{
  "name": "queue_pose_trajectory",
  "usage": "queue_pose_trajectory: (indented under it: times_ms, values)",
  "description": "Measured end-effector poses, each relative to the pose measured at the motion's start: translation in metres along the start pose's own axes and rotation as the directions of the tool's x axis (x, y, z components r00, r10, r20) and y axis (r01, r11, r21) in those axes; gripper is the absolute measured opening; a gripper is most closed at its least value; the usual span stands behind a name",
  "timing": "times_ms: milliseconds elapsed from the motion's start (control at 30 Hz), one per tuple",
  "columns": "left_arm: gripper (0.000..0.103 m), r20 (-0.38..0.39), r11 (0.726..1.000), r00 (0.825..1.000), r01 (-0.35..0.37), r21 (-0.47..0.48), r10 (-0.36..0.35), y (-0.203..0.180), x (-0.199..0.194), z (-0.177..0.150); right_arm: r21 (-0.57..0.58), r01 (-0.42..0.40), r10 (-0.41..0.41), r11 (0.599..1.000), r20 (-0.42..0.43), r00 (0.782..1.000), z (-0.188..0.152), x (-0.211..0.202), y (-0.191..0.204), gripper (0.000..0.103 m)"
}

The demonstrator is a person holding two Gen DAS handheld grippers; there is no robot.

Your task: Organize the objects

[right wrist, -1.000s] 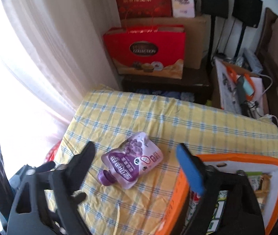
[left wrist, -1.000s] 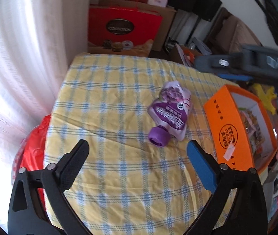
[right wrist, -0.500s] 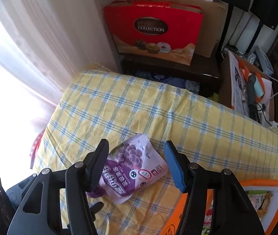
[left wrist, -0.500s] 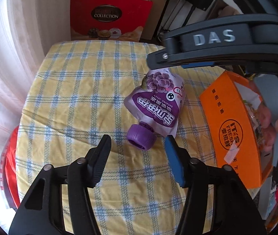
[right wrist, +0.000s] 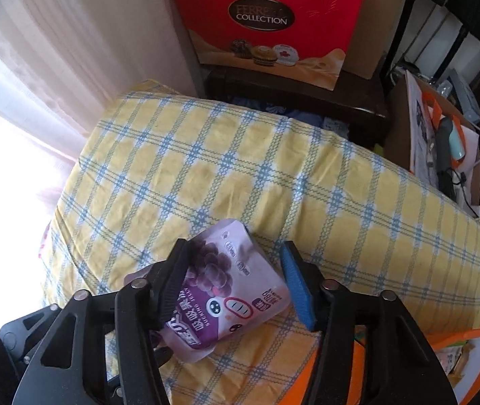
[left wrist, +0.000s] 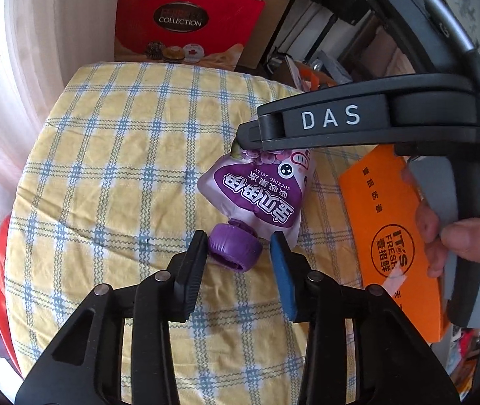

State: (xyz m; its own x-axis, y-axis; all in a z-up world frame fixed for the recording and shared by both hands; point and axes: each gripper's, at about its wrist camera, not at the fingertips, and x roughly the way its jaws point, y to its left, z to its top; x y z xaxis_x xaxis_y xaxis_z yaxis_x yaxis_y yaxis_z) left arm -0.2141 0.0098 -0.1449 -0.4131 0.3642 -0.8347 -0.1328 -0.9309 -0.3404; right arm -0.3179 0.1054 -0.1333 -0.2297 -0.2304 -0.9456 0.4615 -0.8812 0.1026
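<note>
The purple grape jelly pouch (left wrist: 260, 199) lies flat on the yellow checked cloth of the counter (left wrist: 131, 155), right of centre in the left wrist view, its purple screw cap (left wrist: 234, 248) pointing toward the lower edge of the frame. The left tool (left wrist: 240, 253) straddles that cap, its jaws closing: the black pad looks to touch the cap's left side, while the blue pad stands just clear on the right. In the right wrist view, the right tool (right wrist: 236, 276) brackets the pouch's sealed end (right wrist: 223, 270), jaws narrowing, the black pad at the pouch's edge and the blue pad a little apart. Neither grip looks firm yet. To do this well, centre the cap squarely between the pads before squeezing, pinch the pouch by its flat seam, and lift level. The orange box (left wrist: 392, 236) stands just beside, at the right edge, likely the destination.
</note>
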Motion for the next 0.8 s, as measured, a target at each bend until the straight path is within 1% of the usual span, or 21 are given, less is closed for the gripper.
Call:
queue_pose_trajectory:
  times_ms: [67, 133, 167, 233, 267, 333, 367, 400, 433, 467, 500, 533, 567, 633, 667, 700, 733, 767, 800]
  values:
    - [0.035, 0.016, 1.0, 1.0, -0.013, 0.003, 0.013, 0.0, -0.002, -0.001, 0.0, -0.013, 0.013, 1.0, 0.009, 1.0, -0.001, -0.002, 0.001, 0.054]
    - [0.032, 0.022, 1.0, 1.0, -0.013, 0.0, 0.013, 0.003, -0.003, 0.001, 0.015, -0.067, 0.067, 0.998, 0.015, 0.998, -0.004, -0.005, 0.003, 0.043]
    - [0.032, 0.023, 1.0, 1.0, -0.013, -0.005, 0.014, 0.003, -0.004, 0.001, 0.021, -0.08, 0.079, 0.997, 0.021, 0.997, -0.005, -0.008, 0.004, 0.043]
    - [0.032, 0.023, 1.0, 1.0, -0.017, -0.003, 0.017, 0.004, -0.003, 0.003, 0.01, -0.072, 0.072, 0.997, 0.039, 0.997, -0.007, -0.015, 0.01, 0.043]
    - [0.03, 0.025, 1.0, 1.0, -0.015, -0.003, 0.015, 0.004, -0.003, 0.003, 0.005, -0.072, 0.072, 0.997, 0.045, 0.996, -0.007, -0.018, 0.013, 0.043]
    - [0.029, 0.023, 1.0, 1.0, -0.011, -0.002, 0.011, 0.002, -0.004, 0.003, -0.006, -0.102, 0.102, 0.995, 0.042, 0.994, -0.008, -0.022, 0.02, 0.037]
    - [0.028, 0.02, 1.0, 1.0, -0.017, 0.003, 0.017, 0.001, -0.004, 0.002, -0.019, -0.09, 0.091, 0.996, 0.043, 0.995, -0.009, -0.024, 0.024, 0.036]
    - [0.028, 0.02, 0.999, 0.999, -0.03, 0.012, 0.03, 0.0, -0.006, 0.001, -0.032, -0.061, 0.062, 0.998, 0.046, 0.997, -0.009, -0.026, 0.027, 0.033]
    - [0.029, 0.01, 0.999, 0.999, -0.044, 0.029, 0.044, -0.001, -0.006, 0.0, -0.036, -0.02, 0.022, 0.999, 0.049, 0.999, -0.01, -0.028, 0.03, 0.034]
    - [0.029, 0.002, 0.998, 0.999, -0.043, 0.035, 0.043, -0.001, -0.005, -0.001, -0.027, -0.013, 0.015, 1.0, 0.049, 0.999, -0.011, -0.03, 0.03, 0.035]
    - [0.03, -0.002, 0.999, 0.999, -0.039, 0.035, 0.039, 0.0, -0.006, -0.002, -0.016, -0.03, 0.031, 0.999, 0.055, 0.998, -0.012, -0.033, 0.03, 0.035]
    - [0.038, -0.006, 0.999, 0.999, -0.042, 0.032, 0.042, 0.001, -0.006, -0.003, -0.011, -0.036, 0.036, 0.999, 0.06, 0.998, -0.013, -0.035, 0.029, 0.035]
    - [0.042, -0.004, 0.998, 0.999, -0.048, 0.029, 0.048, 0.001, -0.006, -0.004, -0.008, -0.026, 0.026, 1.0, 0.066, 0.997, -0.014, -0.038, 0.029, 0.035]
    - [0.042, 0.007, 0.998, 0.998, -0.06, 0.03, 0.06, 0.002, -0.007, -0.005, 0.002, -0.013, 0.013, 1.0, 0.079, 0.997, -0.016, -0.043, 0.027, 0.04]
    - [0.042, 0.008, 0.998, 0.998, -0.062, 0.03, 0.062, 0.002, -0.006, -0.004, 0.011, -0.018, 0.017, 1.0, 0.083, 0.996, -0.017, -0.045, 0.026, 0.04]
    - [0.041, 0.008, 0.998, 0.998, -0.063, 0.03, 0.063, 0.002, -0.006, -0.004, 0.026, -0.029, 0.026, 0.999, 0.09, 0.996, -0.019, -0.048, 0.023, 0.041]
    - [0.033, 0.012, 0.997, 0.998, -0.06, 0.041, 0.059, 0.001, -0.006, -0.004, 0.035, -0.033, 0.03, 0.999, 0.091, 0.995, -0.02, -0.049, 0.021, 0.042]
    - [0.029, 0.013, 0.997, 0.998, -0.054, 0.052, 0.053, -0.001, -0.006, -0.005, 0.043, -0.035, 0.031, 0.998, 0.091, 0.995, -0.022, -0.051, 0.018, 0.044]
    - [0.028, 0.016, 0.996, 0.998, -0.061, 0.063, 0.061, -0.003, -0.007, -0.005, 0.051, -0.037, 0.032, 0.998, 0.092, 0.995, -0.023, -0.053, 0.017, 0.046]
